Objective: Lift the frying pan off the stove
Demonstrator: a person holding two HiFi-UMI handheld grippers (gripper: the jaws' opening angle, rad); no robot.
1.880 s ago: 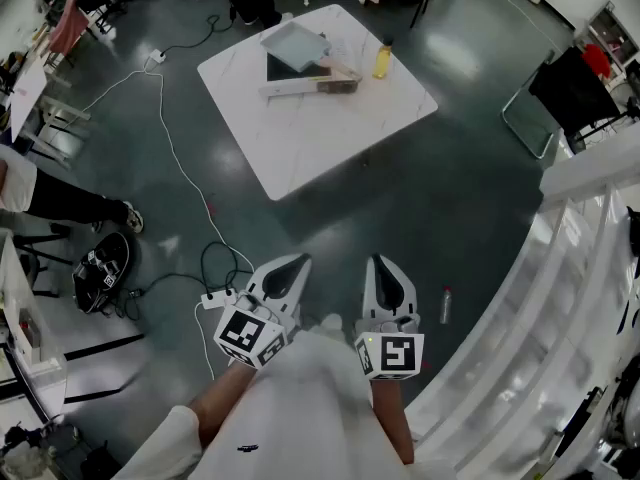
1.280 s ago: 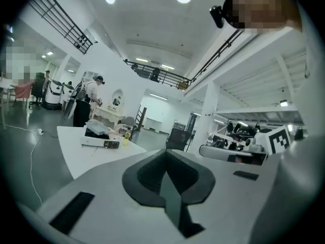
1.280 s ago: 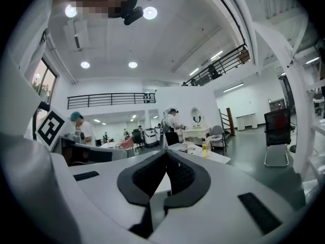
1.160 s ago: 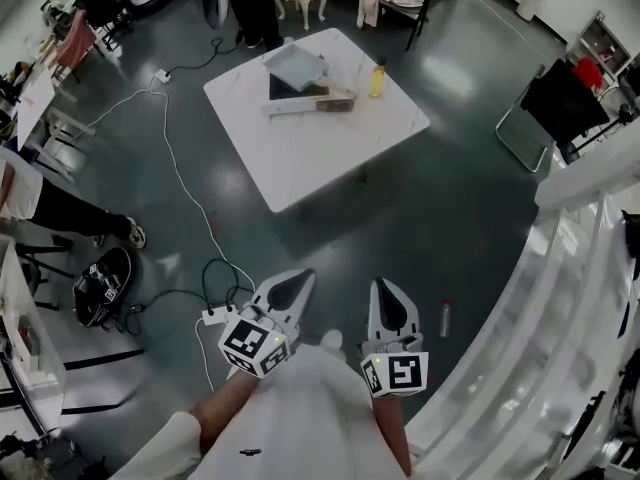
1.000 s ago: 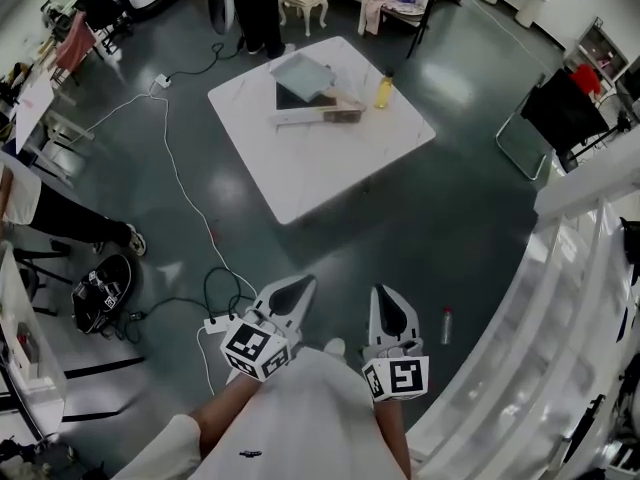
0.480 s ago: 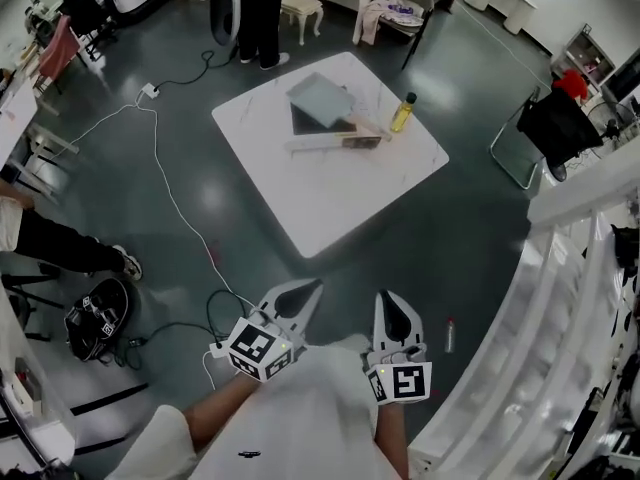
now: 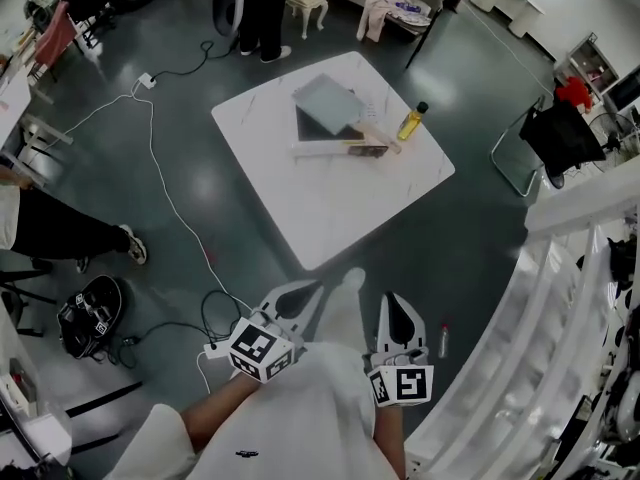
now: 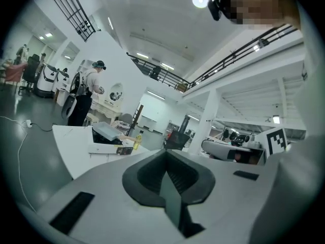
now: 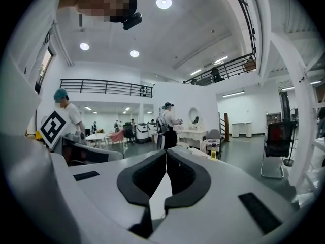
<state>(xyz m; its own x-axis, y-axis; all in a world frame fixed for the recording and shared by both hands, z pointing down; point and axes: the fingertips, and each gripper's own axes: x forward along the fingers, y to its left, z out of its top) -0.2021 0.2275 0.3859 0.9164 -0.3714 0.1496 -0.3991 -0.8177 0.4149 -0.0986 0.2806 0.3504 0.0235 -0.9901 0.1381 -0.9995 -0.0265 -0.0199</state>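
Observation:
A white square table stands ahead on the dark floor. On it lie a dark flat stove-like slab, a grey tray tilted over it, a long box and a yellow bottle. At this distance I cannot make out a frying pan. My left gripper and right gripper are held close to my body, well short of the table, both shut and empty. The left gripper points toward the table, and the right gripper shows its jaws meeting.
A white cable runs across the floor on the left to a power strip. A person in black stands beyond the table. A folding chair and a white railing are on the right. A dark bag lies at left.
The table has come nearer and sits lower in the head view as I walk toward it. My white-clad leg now steps out between the grippers. Both grippers stay shut.

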